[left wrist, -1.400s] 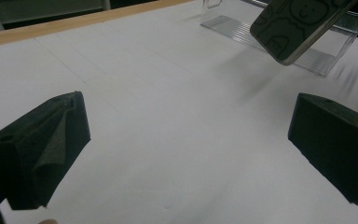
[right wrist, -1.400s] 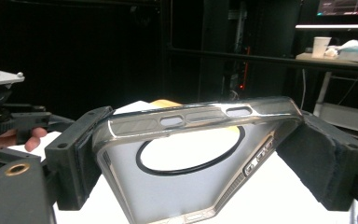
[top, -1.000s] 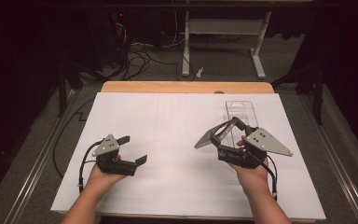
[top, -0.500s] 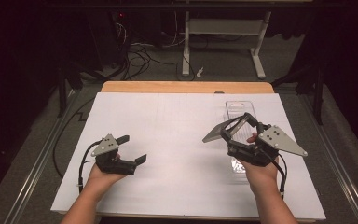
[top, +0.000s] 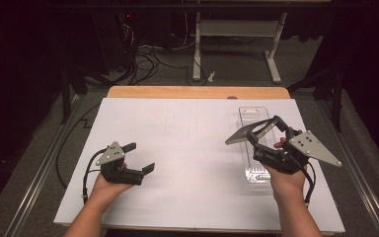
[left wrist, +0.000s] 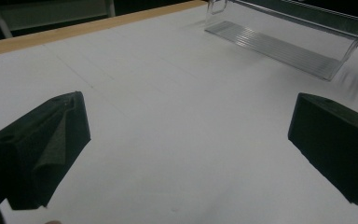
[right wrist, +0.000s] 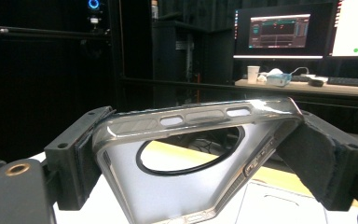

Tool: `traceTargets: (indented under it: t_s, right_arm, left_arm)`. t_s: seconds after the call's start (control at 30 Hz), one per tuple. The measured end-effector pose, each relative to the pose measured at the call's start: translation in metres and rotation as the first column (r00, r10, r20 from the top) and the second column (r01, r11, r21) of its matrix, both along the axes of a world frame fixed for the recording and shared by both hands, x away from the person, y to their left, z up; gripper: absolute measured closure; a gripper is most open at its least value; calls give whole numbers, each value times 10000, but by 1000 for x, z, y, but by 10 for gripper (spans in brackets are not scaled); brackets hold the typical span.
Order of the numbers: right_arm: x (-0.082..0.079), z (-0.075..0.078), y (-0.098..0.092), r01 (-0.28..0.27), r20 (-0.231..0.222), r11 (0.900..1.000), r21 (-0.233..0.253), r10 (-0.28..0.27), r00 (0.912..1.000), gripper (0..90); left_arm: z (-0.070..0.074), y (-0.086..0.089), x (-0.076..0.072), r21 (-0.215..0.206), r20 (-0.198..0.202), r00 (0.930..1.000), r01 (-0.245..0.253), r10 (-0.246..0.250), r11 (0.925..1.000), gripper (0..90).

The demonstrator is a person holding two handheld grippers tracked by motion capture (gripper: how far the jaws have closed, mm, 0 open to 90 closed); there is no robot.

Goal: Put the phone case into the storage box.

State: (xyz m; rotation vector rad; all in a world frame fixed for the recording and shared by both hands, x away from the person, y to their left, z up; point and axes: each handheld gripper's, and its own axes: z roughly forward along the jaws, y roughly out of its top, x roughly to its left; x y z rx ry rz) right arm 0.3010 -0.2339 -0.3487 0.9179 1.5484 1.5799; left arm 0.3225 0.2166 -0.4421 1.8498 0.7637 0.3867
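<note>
No text or label can be read.

White sheet (top: 192,148) covers my counter; bare wood strip (top: 197,92) along the far edge. Beyond it, grey floor with tangled cables (top: 143,61) and a white stand's legs (top: 237,49). Off in the dark: lit monitor (right wrist: 279,30), paper cup (right wrist: 253,73), keyboard (right wrist: 352,81).

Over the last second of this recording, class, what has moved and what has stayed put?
The right gripper, shut on the phone case, has drifted right and a little toward the far edge, carrying the case above the clear tray. Nothing was newly grasped or released. The left gripper stays open and resting low over the white table; the tray has not shifted.
</note>
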Motion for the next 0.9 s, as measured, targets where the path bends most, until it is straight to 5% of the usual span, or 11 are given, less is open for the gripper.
traceTargets:
  t_s: [0.9]
  right_arm:
    - [2,-1,-31,1321,168,9912,-106,-1319,9911,141]
  left_arm:
    - [1,0,-1,-88,41,10000,-14,14,10000,2]
